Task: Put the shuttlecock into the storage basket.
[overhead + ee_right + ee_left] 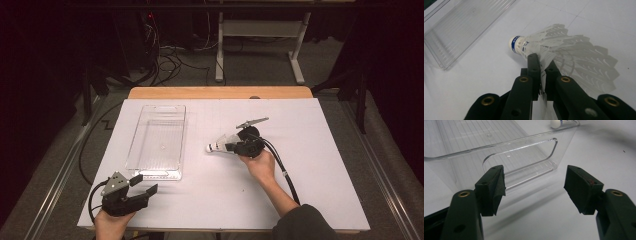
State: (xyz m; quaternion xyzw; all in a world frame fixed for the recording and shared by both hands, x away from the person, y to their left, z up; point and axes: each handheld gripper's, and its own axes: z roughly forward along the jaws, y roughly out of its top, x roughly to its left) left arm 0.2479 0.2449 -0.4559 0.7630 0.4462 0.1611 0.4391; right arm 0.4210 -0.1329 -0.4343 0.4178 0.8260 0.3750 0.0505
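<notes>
A white feather shuttlecock [544, 47] with a blue band on its cork lies on the white table sheet, cork toward the clear tray. My right gripper [542, 62] is shut on the edge of its feather skirt; the pads pinch a feather between them. From above, that gripper [234, 146] sits mid-table with the shuttlecock [218, 145] pointing left. My left gripper [534, 186] stands open just in front of the clear plastic tray's [499, 147] handle end, nothing between its jaws. In the high view it [143, 185] rests near the front left corner.
The clear tray [159, 140] lies lengthwise on the left half of the white sheet [310, 165]. The wooden table edge [220, 92] runs along the back. Cables trail from both grippers; the floor and a desk frame lie beyond.
</notes>
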